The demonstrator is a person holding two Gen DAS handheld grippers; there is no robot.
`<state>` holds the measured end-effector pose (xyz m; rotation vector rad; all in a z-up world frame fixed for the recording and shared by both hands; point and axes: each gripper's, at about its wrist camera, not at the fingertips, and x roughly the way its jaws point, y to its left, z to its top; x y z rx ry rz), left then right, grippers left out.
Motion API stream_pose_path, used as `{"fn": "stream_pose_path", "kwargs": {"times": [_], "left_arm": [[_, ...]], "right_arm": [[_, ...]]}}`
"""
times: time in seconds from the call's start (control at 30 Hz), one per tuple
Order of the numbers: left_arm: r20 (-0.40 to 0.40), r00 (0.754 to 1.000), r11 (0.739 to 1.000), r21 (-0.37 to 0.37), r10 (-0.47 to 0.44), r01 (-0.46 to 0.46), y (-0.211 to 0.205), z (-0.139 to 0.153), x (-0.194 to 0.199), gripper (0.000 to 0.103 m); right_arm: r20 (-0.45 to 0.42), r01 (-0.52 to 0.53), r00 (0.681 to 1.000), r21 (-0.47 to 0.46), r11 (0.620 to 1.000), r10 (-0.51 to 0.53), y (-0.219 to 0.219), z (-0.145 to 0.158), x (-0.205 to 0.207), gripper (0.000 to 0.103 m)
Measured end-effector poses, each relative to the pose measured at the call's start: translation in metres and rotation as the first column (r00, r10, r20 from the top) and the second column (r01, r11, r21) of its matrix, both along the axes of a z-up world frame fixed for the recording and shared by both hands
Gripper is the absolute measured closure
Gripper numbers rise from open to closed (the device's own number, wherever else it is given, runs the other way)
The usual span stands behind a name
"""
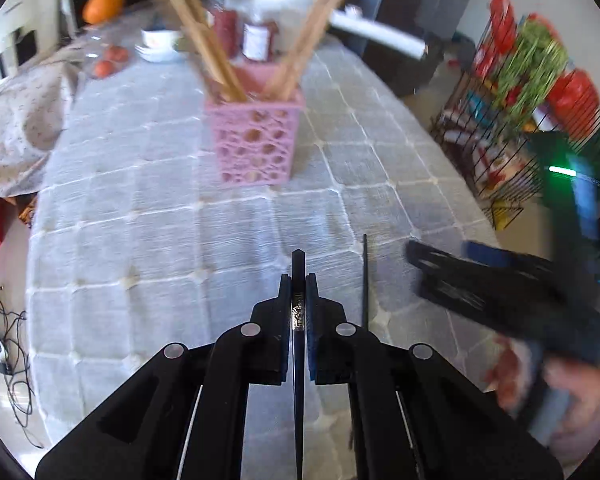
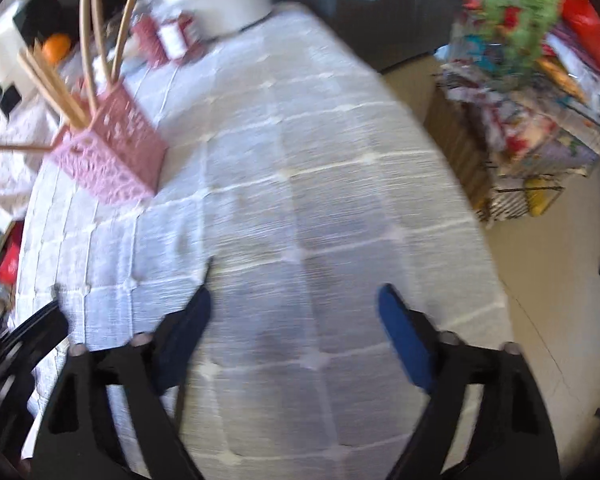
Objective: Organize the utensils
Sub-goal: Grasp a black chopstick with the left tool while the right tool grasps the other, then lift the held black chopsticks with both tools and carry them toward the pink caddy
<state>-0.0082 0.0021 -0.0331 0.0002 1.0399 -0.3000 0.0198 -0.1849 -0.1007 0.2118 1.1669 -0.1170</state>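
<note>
My left gripper (image 1: 299, 280) is shut on a black chopstick (image 1: 299, 258), which runs lengthwise between the pads with its tip sticking out past them. A second black chopstick (image 1: 365, 276) lies on the tablecloth just to its right. The pink lattice basket (image 1: 256, 140) stands ahead and holds several wooden chopsticks (image 1: 204, 36). In the right wrist view my right gripper (image 2: 295, 292) is open above the cloth, and a thin black chopstick tip (image 2: 208, 268) shows beside its left finger. The pink basket (image 2: 112, 164) is at the upper left there.
Red-lidded jars (image 1: 256, 38), a white bowl (image 1: 158, 40) and an orange (image 1: 102, 6) stand behind the basket. A bunched cloth (image 1: 16, 120) lies at the left. Off the table's right edge, a wire rack (image 1: 512, 120) of packets stands on the floor.
</note>
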Motion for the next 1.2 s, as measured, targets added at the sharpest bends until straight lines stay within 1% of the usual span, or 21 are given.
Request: {"fn": "stream_pose_path", "kwargs": {"times": [0.07, 0.1, 0.13, 0.17, 0.2, 0.23, 0.27, 0.3, 0.37, 0.4, 0.43, 0.47, 0.53, 0.6, 0.67, 0.73, 0.87, 0.93, 1.03, 1.13, 1.2], "left_arm": [[0.035, 0.999, 1.0, -0.006, 0.02, -0.02, 0.007, 0.006, -0.006, 0.097], [0.047, 0.998, 0.999, -0.019, 0.031, -0.031, 0.015, 0.009, -0.008, 0.097], [0.054, 0.998, 0.999, -0.033, 0.043, -0.041, 0.02, 0.012, -0.009, 0.097], [0.064, 0.996, 0.997, -0.048, 0.057, -0.054, 0.026, 0.015, -0.009, 0.097], [0.071, 0.995, 0.997, -0.055, 0.062, -0.059, 0.031, 0.018, -0.01, 0.097], [0.079, 0.995, 0.996, -0.059, 0.066, -0.062, 0.033, 0.019, -0.011, 0.097], [0.085, 0.994, 0.996, -0.063, 0.069, -0.064, 0.033, 0.019, -0.01, 0.097], [0.088, 0.994, 0.995, -0.072, 0.07, -0.063, 0.034, 0.021, -0.01, 0.097], [0.089, 0.994, 0.995, -0.085, 0.063, -0.056, 0.031, 0.022, -0.011, 0.097], [0.093, 0.994, 0.994, -0.091, 0.063, -0.054, 0.031, 0.024, -0.012, 0.097], [0.096, 0.993, 0.994, -0.095, 0.064, -0.054, 0.033, 0.025, -0.015, 0.097], [0.099, 0.993, 0.993, -0.1, 0.066, -0.056, 0.034, 0.026, -0.015, 0.097], [0.099, 0.993, 0.992, -0.11, 0.068, -0.057, 0.037, 0.027, -0.016, 0.097], [0.096, 0.993, 0.991, -0.119, 0.068, -0.056, 0.038, 0.028, -0.016, 0.097], [0.094, 0.993, 0.991, -0.122, 0.071, -0.06, 0.038, 0.027, -0.016, 0.097], [0.095, 0.993, 0.99, -0.123, 0.073, -0.061, 0.037, 0.028, -0.016, 0.097], [0.096, 0.992, 0.989, -0.134, 0.077, -0.064, 0.041, 0.029, -0.016, 0.096], [0.097, 0.992, 0.988, -0.14, 0.082, -0.068, 0.044, 0.03, -0.016, 0.096], [0.096, 0.992, 0.986, -0.149, 0.083, -0.068, 0.047, 0.031, -0.016, 0.096], [0.099, 0.992, 0.986, -0.154, 0.082, -0.066, 0.048, 0.033, -0.016, 0.096], [0.105, 0.991, 0.986, -0.153, 0.083, -0.067, 0.049, 0.034, -0.017, 0.096]], "right_arm": [[-0.058, -0.014, 0.998, 0.02, 1.0, 0.015, 0.012, -0.01, 0.012, 0.058], [-0.106, -0.012, 0.994, 0.045, 0.999, 0.016, 0.021, -0.019, 0.018, 0.061], [-0.128, -0.01, 0.992, 0.063, 0.998, 0.018, 0.025, -0.023, 0.022, 0.066], [-0.151, -0.009, 0.988, 0.069, 0.998, 0.02, 0.033, -0.028, 0.025, 0.067], [-0.139, -0.01, 0.99, 0.036, 0.999, 0.015, 0.039, -0.026, 0.025, 0.073], [-0.136, -0.026, 0.99, 0.035, 0.999, 0.03, 0.046, -0.026, 0.027, 0.082], [-0.138, -0.018, 0.99, 0.027, 0.999, 0.021, 0.05, -0.026, 0.027, 0.094], [-0.134, -0.019, 0.991, 0.03, 0.999, 0.023, 0.054, -0.025, 0.027, 0.099], [-0.137, -0.021, 0.99, 0.023, 1.0, 0.024, 0.06, -0.025, 0.028, 0.099], [-0.138, -0.01, 0.99, 0.042, 0.999, 0.015, 0.06, -0.024, 0.028, 0.099], [-0.14, 0.016, 0.99, 0.079, 0.997, -0.004, 0.057, -0.024, 0.028, 0.096], [-0.147, 0.025, 0.989, 0.105, 0.994, -0.009, 0.056, -0.024, 0.029, 0.095], [-0.171, 0.026, 0.985, 0.142, 0.989, -0.002, 0.051, -0.025, 0.033, 0.095], [-0.201, 0.048, 0.98, 0.201, 0.978, -0.007, 0.041, -0.026, 0.039, 0.093], [-0.22, 0.047, 0.975, 0.261, 0.964, 0.012, 0.035, -0.026, 0.044, 0.075], [-0.235, 0.057, 0.972, 0.299, 0.952, 0.016, 0.034, -0.025, 0.047, 0.07], [-0.226, 0.04, 0.974, 0.263, 0.964, 0.021, 0.045, -0.019, 0.044, 0.068], [-0.198, 0.033, 0.98, 0.253, 0.967, 0.018, 0.05, -0.011, 0.043, 0.068], [-0.159, -0.011, 0.986, 0.218, 0.976, 0.047, 0.061, -0.002, 0.048, 0.068], [-0.171, -0.051, 0.982, 0.176, 0.983, 0.082, 0.067, -0.009, 0.054, 0.068], [-0.204, -0.072, 0.974, 0.155, 0.985, 0.103, 0.071, -0.019, 0.057, 0.078]]}}
